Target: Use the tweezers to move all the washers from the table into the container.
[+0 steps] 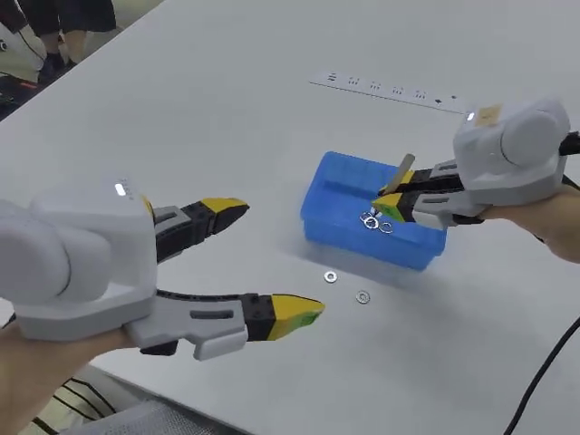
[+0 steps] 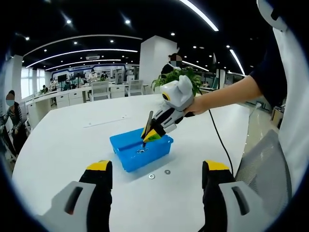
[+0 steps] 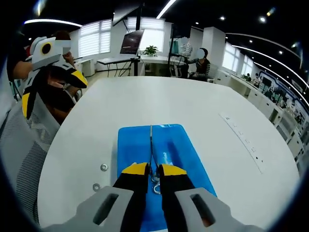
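A blue container (image 1: 349,186) (image 2: 126,145) (image 3: 178,145) stands on the white table. My right gripper (image 1: 391,205) (image 3: 153,170) hangs over it, shut on metal tweezers (image 1: 402,170) (image 3: 151,142) (image 2: 147,124) whose tips point down into the container. Some washers (image 1: 372,221) (image 3: 156,188) lie inside, under the tips. Two washers (image 1: 330,275) (image 1: 362,296) (image 2: 151,176) (image 3: 104,167) rest on the table just in front of the container. My left gripper (image 1: 267,263) (image 2: 157,166) stands open and holds nothing, to the left of those washers; it also appears far left in the right gripper view (image 3: 48,72).
A white power strip (image 1: 390,89) (image 3: 241,137) lies on the table beyond the container. A mesh chair (image 3: 19,145) (image 2: 260,164) stands at the table's near edge. A black cable (image 1: 544,372) runs down at the right. People sit at desks in the background.
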Demonstrator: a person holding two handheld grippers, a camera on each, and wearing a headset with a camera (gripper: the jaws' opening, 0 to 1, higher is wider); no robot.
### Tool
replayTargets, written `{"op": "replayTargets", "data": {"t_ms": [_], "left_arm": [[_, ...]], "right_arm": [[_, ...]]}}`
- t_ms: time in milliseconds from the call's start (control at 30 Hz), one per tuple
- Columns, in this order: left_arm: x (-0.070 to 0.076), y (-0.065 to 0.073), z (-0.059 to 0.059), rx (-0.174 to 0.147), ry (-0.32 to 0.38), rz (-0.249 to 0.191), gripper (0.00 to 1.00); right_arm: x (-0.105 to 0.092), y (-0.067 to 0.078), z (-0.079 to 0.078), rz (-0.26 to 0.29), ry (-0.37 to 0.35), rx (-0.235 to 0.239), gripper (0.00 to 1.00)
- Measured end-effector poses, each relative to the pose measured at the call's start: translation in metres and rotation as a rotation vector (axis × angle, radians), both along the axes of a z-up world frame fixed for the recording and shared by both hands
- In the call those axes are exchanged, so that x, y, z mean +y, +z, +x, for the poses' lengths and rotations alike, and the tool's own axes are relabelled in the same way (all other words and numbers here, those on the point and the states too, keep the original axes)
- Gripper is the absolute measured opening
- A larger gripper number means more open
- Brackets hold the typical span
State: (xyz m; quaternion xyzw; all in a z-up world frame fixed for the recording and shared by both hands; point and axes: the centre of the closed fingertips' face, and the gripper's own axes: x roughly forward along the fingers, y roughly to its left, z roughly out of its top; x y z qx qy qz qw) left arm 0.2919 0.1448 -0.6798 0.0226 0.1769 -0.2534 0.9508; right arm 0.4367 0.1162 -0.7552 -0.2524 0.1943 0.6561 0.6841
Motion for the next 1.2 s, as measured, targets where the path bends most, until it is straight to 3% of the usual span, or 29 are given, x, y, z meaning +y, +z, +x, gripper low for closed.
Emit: {"op": "replayTargets", "data": {"t_ms": [333,467,767,933,1000,1200], "left_arm": [[-0.006,0.003,0.003,-0.003,0.017,0.015,0.94],[-0.004,0.004,0.004,-0.004,0.036,0.031,0.98],[-0.001,0.009,0.001,-0.009,0.059,0.037,0.99],[-0.001,0.012,0.001,-0.011,0.071,0.043,0.99],[-0.001,0.014,0.002,-0.013,0.071,0.039,0.99],[0.006,0.02,0.017,-0.016,0.069,0.065,0.96]], "right_arm": [[-0.009,-0.003,-0.001,-0.01,-0.007,0.021,0.11],[-0.012,-0.001,0.0,-0.013,0.002,0.005,0.11],[-0.011,0.007,0.002,0.006,-0.011,0.011,0.11],[-0.008,0.014,0.003,0.036,-0.028,0.045,0.09],[-0.005,0.02,0.003,0.063,-0.052,0.086,0.08],[-0.006,0.027,0.004,0.067,-0.072,0.108,0.08]]}}
